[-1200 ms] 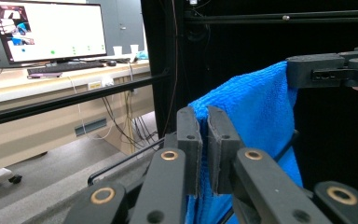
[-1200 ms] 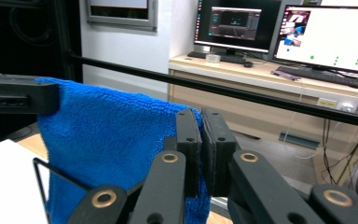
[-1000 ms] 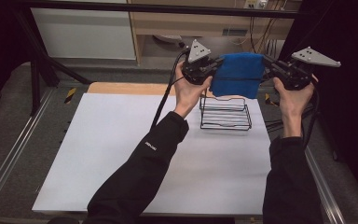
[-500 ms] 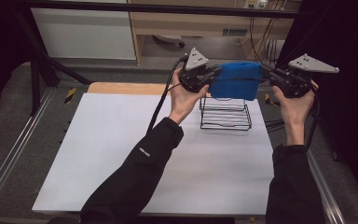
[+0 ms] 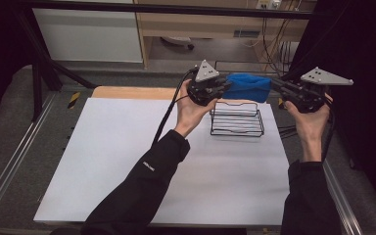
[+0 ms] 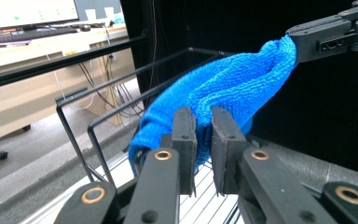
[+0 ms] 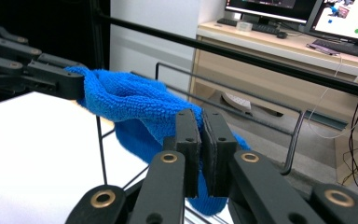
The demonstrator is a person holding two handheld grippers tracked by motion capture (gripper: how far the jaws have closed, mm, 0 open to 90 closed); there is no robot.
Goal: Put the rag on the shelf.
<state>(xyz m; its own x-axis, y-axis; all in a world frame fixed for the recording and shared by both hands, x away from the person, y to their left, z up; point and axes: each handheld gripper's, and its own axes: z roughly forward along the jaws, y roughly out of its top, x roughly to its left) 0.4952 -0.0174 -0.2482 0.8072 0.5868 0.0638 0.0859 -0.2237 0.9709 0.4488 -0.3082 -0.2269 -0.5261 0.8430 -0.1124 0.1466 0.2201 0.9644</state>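
Note:
A blue terry cloth (image 5: 247,87) hangs stretched between my two grippers, just above a black wire rack (image 5: 237,120) on the white table. My left gripper (image 5: 223,88) pinches the cloth's left end. In the left gripper view the cloth (image 6: 228,84) sits in the narrow gap of my left gripper (image 6: 203,116), whose jaws have just been easing apart a little. My right gripper (image 5: 275,84) holds the right end. In the right gripper view its jaws (image 7: 200,119) are tight on the cloth (image 7: 130,100), which sags over the rack's top wire (image 7: 242,100).
The white tabletop (image 5: 127,147) spreads to the left and front of the rack. A metal rail (image 5: 10,166) runs along each side of the table. Behind the table stand a wooden bench (image 5: 200,24) and hanging cables (image 5: 274,44).
Both grippers have sunk a little with the cloth, bringing it closer over the wire rack. The cloth now looks flatter and more stretched out.

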